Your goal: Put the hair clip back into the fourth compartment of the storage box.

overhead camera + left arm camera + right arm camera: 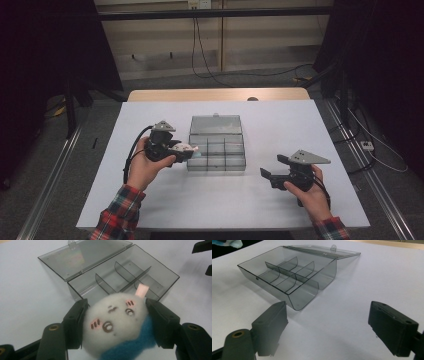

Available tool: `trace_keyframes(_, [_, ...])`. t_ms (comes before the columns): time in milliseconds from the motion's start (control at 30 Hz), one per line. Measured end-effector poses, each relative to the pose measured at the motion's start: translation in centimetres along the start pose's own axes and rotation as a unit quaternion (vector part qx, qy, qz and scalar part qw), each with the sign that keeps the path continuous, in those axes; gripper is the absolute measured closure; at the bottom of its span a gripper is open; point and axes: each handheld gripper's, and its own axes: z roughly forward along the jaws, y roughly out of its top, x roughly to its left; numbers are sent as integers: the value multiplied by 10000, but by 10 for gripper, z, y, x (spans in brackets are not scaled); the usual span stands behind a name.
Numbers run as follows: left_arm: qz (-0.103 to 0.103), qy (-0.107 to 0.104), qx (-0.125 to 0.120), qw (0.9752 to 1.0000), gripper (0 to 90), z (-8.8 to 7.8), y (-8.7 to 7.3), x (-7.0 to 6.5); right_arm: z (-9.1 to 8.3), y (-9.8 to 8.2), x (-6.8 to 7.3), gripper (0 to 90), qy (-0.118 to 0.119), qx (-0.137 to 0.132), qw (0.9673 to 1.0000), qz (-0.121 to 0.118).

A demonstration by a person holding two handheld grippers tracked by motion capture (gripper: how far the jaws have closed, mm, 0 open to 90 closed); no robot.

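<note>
Left tongs (115, 322) pinch a plush toy (116, 325) beside the box (160, 287); right tongs (328, 330) hover spread.

White table (220, 200), grey floor (55, 165), black cables (200, 50), wooden wall panel (165, 40)

White plush toy (115, 322) with blue patch, smoky grey box (217, 147), perhaps plaid sleeve (117, 215)

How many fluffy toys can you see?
1. The fluffy toy, white with some blue, is squeezed in the left tongs, right beside the open clear box. The box compartments look empty.
</note>
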Motion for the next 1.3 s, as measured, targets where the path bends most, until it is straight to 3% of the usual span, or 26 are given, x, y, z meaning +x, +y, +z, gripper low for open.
trace_keyframes(633, [14,161,-11,9999,373,11,5,3,-1,1,0,151,-7,-7,10000,-5])
trace_keyframes(1300, [-2,165,14,9999,373,25,10,-3,-1,1,0,151,-9,-9,10000,-8])
